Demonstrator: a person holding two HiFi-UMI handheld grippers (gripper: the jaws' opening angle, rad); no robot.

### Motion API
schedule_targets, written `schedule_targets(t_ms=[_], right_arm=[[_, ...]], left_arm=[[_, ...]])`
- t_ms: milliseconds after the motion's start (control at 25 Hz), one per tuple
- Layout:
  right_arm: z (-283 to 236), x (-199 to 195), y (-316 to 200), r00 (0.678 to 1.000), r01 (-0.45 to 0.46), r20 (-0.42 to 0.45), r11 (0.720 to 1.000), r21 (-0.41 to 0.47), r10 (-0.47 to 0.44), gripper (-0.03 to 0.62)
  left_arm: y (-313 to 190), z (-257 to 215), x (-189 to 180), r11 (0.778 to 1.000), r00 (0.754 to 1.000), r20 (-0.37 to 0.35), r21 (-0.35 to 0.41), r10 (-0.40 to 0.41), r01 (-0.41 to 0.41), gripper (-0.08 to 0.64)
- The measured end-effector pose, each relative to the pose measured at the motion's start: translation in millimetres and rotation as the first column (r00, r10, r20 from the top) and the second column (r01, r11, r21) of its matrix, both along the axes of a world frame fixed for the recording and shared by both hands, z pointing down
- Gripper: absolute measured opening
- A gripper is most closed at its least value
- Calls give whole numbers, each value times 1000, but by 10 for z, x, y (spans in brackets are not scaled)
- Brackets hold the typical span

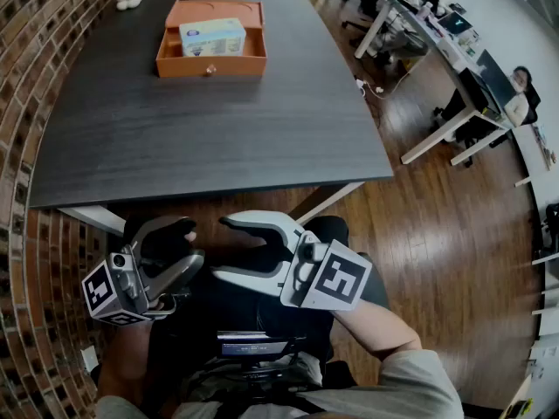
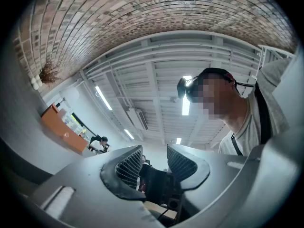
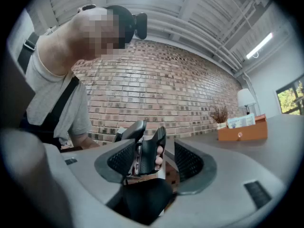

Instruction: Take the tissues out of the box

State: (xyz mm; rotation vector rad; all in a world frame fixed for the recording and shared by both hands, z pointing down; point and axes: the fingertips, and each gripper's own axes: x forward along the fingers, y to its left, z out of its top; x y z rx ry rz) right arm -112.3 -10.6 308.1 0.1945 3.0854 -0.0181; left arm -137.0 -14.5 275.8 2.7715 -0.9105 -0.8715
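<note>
Both of your grippers are down low at the bottom of the frame, over your lap and short of the bench (image 1: 218, 138). The left gripper (image 1: 190, 247) sits at lower left with its marker cube turned toward the brick wall (image 1: 35, 24). Its jaws stand a narrow gap apart, and its own view shows nothing caught between the pads. The right gripper (image 1: 225, 249) is just beside it, near the bottom centre and pointing left. Its pale jaws are spread wider than the left one's, and they're empty too. The two sets of tips face each other, close together but not touching. From the right gripper view you look straight through the gap at the left gripper and your gloved hand beyond it.

Now the target. The box (image 1: 183, 64) is orange and sits open on the bench, up in the upper left of the frame. It's well apart from both grippers, at the far end of the dark top. The tissues (image 1: 212, 36) lie inside it as a pale blue pack, flat, filling the middle of the box. Neither gripper is anywhere near the pack.

Off to the upper right, across the wooden floor (image 1: 437, 216), there are desks with people seated at them.
</note>
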Motion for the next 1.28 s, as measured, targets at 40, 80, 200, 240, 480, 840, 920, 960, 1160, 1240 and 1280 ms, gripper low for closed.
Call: schedule_targets(t_ms=[40, 80, 200, 240, 480, 840, 920, 960, 1160, 1240, 1280], right_arm=[[-2, 14, -11, 1000, 0, -3, 1000, 2, 0, 256], [-4, 29, -23, 1000, 0, -6, 1000, 3, 0, 256], [-12, 68, -64, 1000, -3, -13, 1000, 0, 3, 256], [-15, 82, -80, 1000, -6, -15, 1000, -2, 5, 256], [-41, 88, -124, 1000, -22, 4, 1000, -17, 22, 256], [-41, 108, -153, 1000, -25, 8, 1000, -12, 25, 256], [-42, 103, -155, 1000, -26, 11, 1000, -15, 26, 256], [-42, 108, -158, 1000, -26, 11, 1000, -16, 26, 256], [-59, 116, -182, 1000, -27, 16, 1000, -15, 28, 256], [-54, 114, -192, 999, -28, 17, 999, -16, 28, 256], [-52, 117, -200, 999, -29, 18, 999, -18, 30, 256]], left_arm=[[-6, -3, 14, 1000, 1000, 11, 6, -10, 10, 147], [-15, -3, 27, 1000, 1000, 23, 10, -21, 20, 147], [-73, 31, 46, 998, 996, 65, 16, -65, 65, 147], [-94, 37, 57, 997, 994, 80, 20, -80, 78, 147], [-180, -46, 4, 991, 977, 163, 45, -135, 129, 147], [-553, -352, -108, 968, 886, 394, 141, -245, 206, 147], [-641, -414, -114, 961, 851, 450, 176, -271, 213, 147], [-692, -438, -115, 956, 830, 478, 193, -287, 219, 147], [-1048, -513, -197, 937, 707, 614, 250, -350, 246, 147], [-1244, -527, -280, 931, 660, 656, 258, -366, 260, 147], [-1353, -530, -327, 928, 640, 673, 257, -372, 269, 149]])
